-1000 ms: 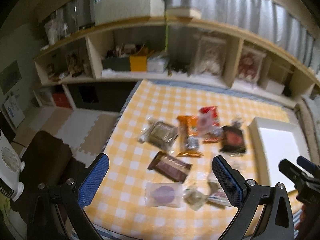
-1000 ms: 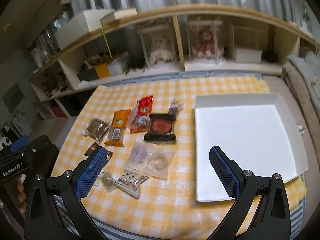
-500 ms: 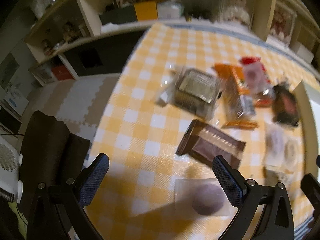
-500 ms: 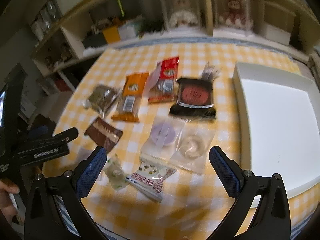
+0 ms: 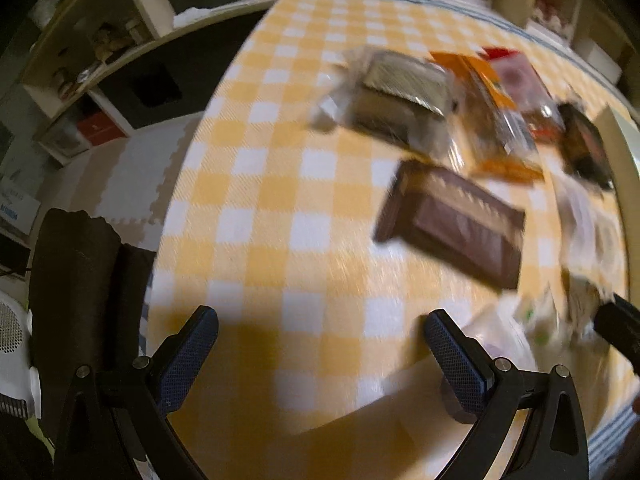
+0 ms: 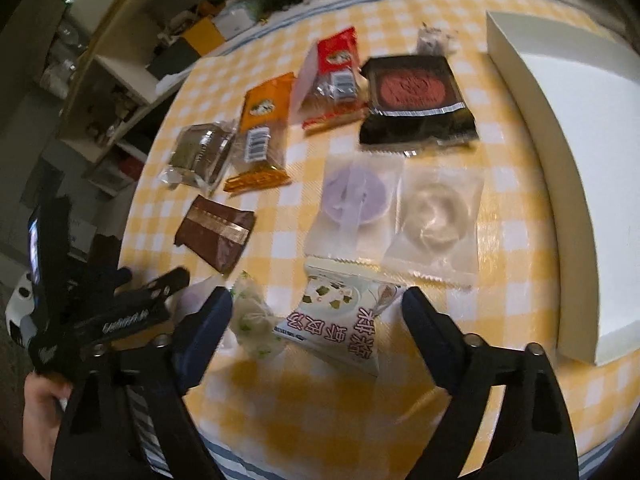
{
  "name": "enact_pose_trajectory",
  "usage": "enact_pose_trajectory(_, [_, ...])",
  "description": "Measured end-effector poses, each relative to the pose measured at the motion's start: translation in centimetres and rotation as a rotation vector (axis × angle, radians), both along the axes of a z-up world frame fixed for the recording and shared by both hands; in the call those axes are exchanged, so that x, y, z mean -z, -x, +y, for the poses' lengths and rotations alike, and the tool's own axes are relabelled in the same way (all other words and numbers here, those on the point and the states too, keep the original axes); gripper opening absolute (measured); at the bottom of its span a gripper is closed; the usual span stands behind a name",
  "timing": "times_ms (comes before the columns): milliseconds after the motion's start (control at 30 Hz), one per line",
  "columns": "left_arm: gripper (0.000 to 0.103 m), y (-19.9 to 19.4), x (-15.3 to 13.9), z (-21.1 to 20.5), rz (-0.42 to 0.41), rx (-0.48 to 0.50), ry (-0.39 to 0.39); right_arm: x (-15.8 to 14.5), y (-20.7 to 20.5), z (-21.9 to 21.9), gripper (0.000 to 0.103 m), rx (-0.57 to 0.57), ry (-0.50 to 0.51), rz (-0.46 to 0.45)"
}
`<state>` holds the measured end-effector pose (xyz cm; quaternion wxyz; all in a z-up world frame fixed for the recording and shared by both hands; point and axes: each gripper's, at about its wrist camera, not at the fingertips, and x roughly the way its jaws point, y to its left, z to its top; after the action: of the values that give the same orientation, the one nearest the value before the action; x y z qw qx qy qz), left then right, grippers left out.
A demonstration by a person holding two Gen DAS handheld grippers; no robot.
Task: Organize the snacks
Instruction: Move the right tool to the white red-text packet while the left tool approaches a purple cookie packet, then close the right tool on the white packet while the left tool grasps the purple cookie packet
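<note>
A table covered with a yellow-and-white checked cloth [image 6: 508,216] is seen from above, with wrapped snacks spread across it. At the left edge of the right wrist view, the left gripper [image 6: 172,284] is held in a person's hand [image 6: 38,408]; in its own view, the left gripper [image 5: 320,336] is seen with its blue-padded jaws spread wide over bare cloth, nothing between them.

Farthest left among the snacks, a clear wrapper with a dark brown square cake [image 6: 200,154] is laid flat. Just below it, a glossy brown foil bar with a gold band [image 6: 218,236] lies tilted. Beside the cake, an orange plastic packet with a barcode label [image 6: 264,128] is placed, and next to that a red packet with a clear lower half [image 6: 334,72]. A black square pack printed with a red round disc [image 6: 414,100] is set further right, and a small crinkled clear wrapper [image 6: 434,40] lies behind it.

In the row nearer the camera, a small clear twist with white and green contents [image 6: 254,316] is found beside a white pouch with pink lettering [image 6: 340,320]. Above them, a clear sachet holding a purple round pastry [image 6: 354,196] touches a clear sachet holding a pale round pastry [image 6: 438,216].

The right gripper [image 6: 318,312] is closing, with the white pouch and the twist seen between its jaws, untouched by the pads.

At the far right, an empty white shallow cardboard box [image 6: 560,184] is placed.
</note>
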<state>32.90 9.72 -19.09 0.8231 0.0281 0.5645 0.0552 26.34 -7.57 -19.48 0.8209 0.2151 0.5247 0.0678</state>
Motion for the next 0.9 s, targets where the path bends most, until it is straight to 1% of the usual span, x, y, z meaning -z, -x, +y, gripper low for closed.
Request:
enact_pose_trajectory(67, [0.103,0.5,0.1,-0.1,0.020,0.022,0.009,0.7,0.1,0.1,0.078,0.013,-0.006,0.030])
enact_pose_trajectory(133, [0.103,0.9,0.1,-0.2,0.049,0.039,0.020,1.4,0.3,0.3,0.070,0.018,0.001,0.057])
enact_pose_trajectory(233, [0.103,1.6,-0.1,-0.4,0.076,0.051,0.020,1.4,0.8,0.3,0.060,0.016,0.034,0.040])
enact_pose_trajectory(333, [0.103,2.4,-0.7,-0.9,0.094,0.064,0.048,1.4,1.1,-0.2,0.058,0.018,0.026,0.036])
enact_pose_trajectory(367, [0.103,2.6,-1.0,-0.9,0.094,0.068,0.078,1.4,1.3,-0.4,0.058,0.018,0.026,0.034])
enact_pose_trajectory(500, [0.103,4.0,-3.1,-0.9,0.050,0.087,0.290,1.2,2.2,-1.0,0.057,0.009,0.029,0.025])
enact_pose_trajectory(533, [0.103,4.6,-3.8,-0.9,0.038,0.106,0.322,1.1,2.3,-1.2,0.057,0.008,0.029,0.020])
enact_pose_trajectory(567, [0.103,4.8,-4.2,-1.3,0.028,0.135,0.335,0.9,2.4,-1.3,0.057,0.007,0.031,0.012])
enact_pose_trajectory(667, [0.103,5.8,-4.6,-3.1,0.040,0.247,0.325,-0.1,2.9,-1.5,0.057,-0.001,0.051,-0.031])
enact_pose_trajectory(733, [0.094,6.2,-4.4,-4.6,0.075,0.317,0.309,-0.8,3.2,-1.5,0.057,-0.009,0.061,-0.056])
enact_pose_trajectory(767, [0.084,6.6,-4.2,-5.3,0.094,0.341,0.285,-1.1,3.4,-1.5,0.057,-0.014,0.066,-0.069])
enact_pose_trajectory(800, [0.077,6.6,-3.9,-6.1,0.114,0.363,0.255,-1.3,3.4,-1.4,0.057,-0.018,0.070,-0.078])
enact_pose_trajectory(900, [0.074,6.9,-2.9,-7.4,0.153,0.398,0.180,-2.0,3.8,-1.4,0.057,-0.031,0.078,-0.102])
